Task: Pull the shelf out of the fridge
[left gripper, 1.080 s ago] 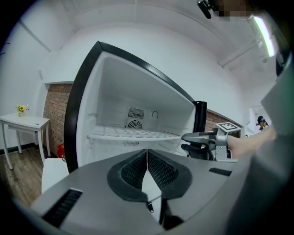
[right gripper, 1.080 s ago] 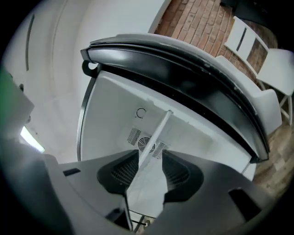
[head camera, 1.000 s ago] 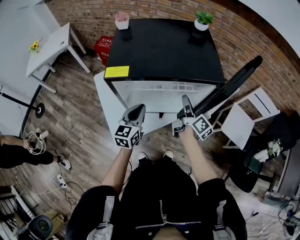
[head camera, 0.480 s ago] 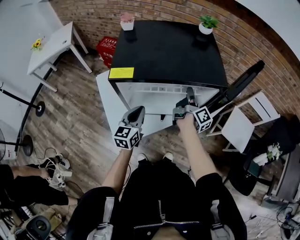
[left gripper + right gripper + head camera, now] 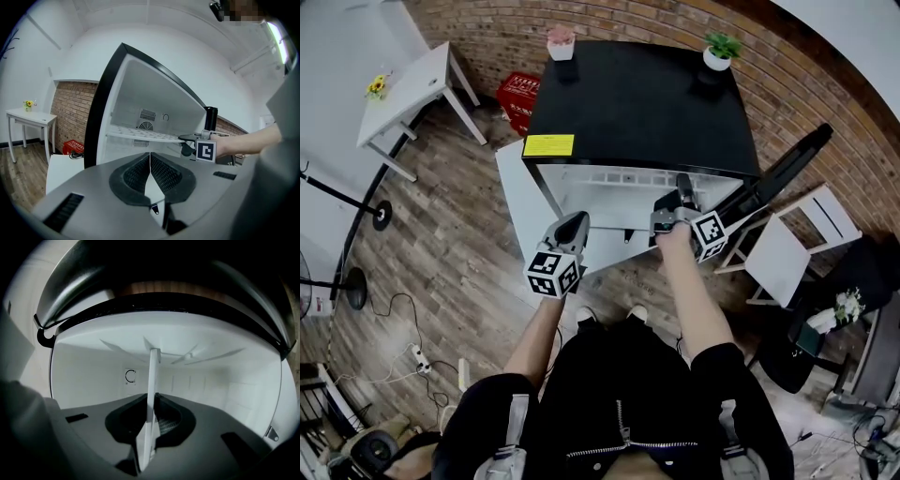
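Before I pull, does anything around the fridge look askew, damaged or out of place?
Nothing stands out. The shelf sits level in the fridge, door wide open; the right tool has just closed on its front edge. The left tool is shut, empty.

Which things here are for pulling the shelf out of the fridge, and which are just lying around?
For the job: fridge, shelf, right gripper, whose jaws have just been closing on the shelf's edge.

Just lying about: pink plant, green plant, white table, red crate, white chair.
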Tool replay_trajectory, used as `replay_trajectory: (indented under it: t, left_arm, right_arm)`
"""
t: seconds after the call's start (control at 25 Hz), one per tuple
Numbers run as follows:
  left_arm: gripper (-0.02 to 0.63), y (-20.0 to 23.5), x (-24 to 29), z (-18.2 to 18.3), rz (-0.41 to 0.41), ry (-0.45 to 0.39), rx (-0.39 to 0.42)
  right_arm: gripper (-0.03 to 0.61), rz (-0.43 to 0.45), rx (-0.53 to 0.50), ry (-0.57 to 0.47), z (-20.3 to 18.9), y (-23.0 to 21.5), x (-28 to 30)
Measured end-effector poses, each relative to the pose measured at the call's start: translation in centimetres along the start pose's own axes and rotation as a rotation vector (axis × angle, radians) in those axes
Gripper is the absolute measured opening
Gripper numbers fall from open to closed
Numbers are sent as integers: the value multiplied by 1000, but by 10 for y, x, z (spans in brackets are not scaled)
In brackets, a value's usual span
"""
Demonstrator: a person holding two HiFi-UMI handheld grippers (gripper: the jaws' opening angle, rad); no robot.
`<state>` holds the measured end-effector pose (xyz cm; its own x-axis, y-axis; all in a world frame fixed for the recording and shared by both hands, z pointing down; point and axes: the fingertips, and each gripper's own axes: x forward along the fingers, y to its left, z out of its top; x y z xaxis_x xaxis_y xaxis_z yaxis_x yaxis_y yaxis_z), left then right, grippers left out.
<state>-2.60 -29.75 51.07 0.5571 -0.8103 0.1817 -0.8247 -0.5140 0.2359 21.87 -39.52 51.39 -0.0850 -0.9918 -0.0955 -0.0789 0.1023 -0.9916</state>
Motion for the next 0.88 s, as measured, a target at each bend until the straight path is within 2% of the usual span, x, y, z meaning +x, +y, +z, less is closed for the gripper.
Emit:
replay_trajectory:
  t: [0.36,0.48,0.52,0.6,0.64,0.76,0.88]
  left_arm:
    - [23,2,0,-3,3,3,-69]
    - [25,1,2,-2,-14,-11,-119]
    - [31,1,3,-1,-24,-20,-152]
    - [129,2,7,1,-49,-44,-249]
    - [149,4,10,3,-59,-61,-312]
    - [189,9,17,8,-78,-115,-499]
    - [193,11,25,15,-91,-163,-629]
  right_arm:
    - [32,-38,12,23,-2,-3,-8]
    - [32,-37,13,30,-2,-2,-8]
    - [32,-35,10,32,-2,-2,-8]
    - [32,-33,7,35,-1,-3,-7]
    - [32,-32,6,38,-1,-3,-7]
    - [32,-32,0,47,-1,-4,-8]
    - [32,-41,21,52,-4,-3,-10]
